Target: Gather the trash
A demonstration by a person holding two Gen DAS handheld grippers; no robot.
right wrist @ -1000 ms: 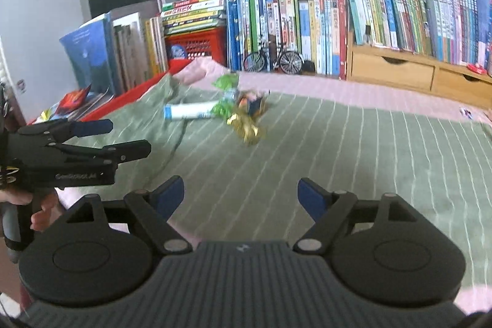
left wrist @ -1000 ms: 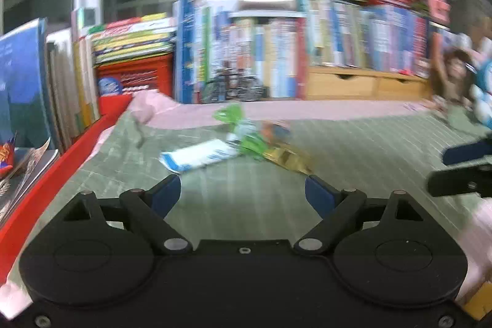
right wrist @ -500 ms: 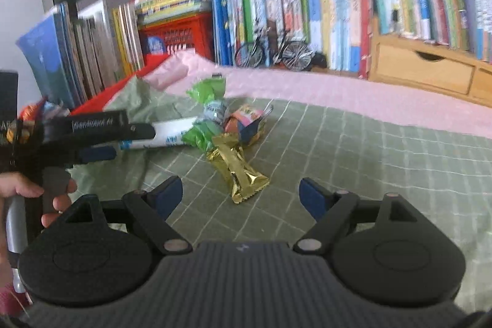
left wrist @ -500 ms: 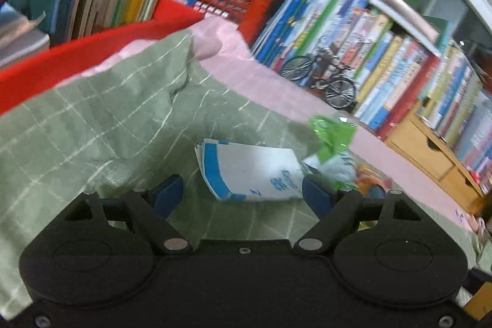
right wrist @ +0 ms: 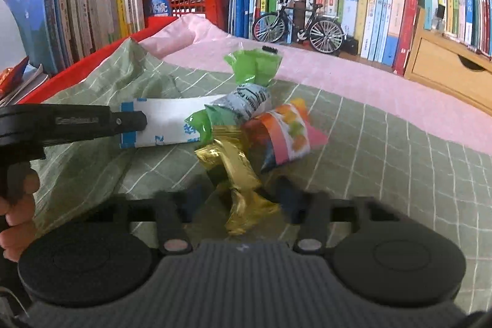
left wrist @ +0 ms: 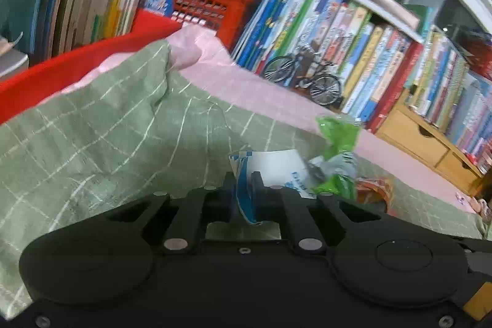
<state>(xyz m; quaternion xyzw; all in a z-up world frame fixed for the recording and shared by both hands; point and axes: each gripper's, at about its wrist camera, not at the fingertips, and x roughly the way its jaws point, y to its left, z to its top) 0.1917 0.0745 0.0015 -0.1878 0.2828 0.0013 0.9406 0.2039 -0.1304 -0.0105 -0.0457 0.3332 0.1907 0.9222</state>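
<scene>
Your left gripper (left wrist: 244, 189) has its jaws pinched together on the near edge of the white and blue wrapper (left wrist: 276, 166), which lies on the green checked cloth (left wrist: 107, 137). Take that wrapper as your landmark: just right of it and touching it sits a crumpled green wrapper (left wrist: 336, 134), and beyond that to the lower right an orange packet (left wrist: 373, 189) peeks out. Behind the wrapper the pink sheet (left wrist: 255, 88) runs to a model bicycle (left wrist: 303, 76) in front of upright books (left wrist: 353, 51). Far left of it, a red crate (left wrist: 200, 5) holds stacked books.
</scene>
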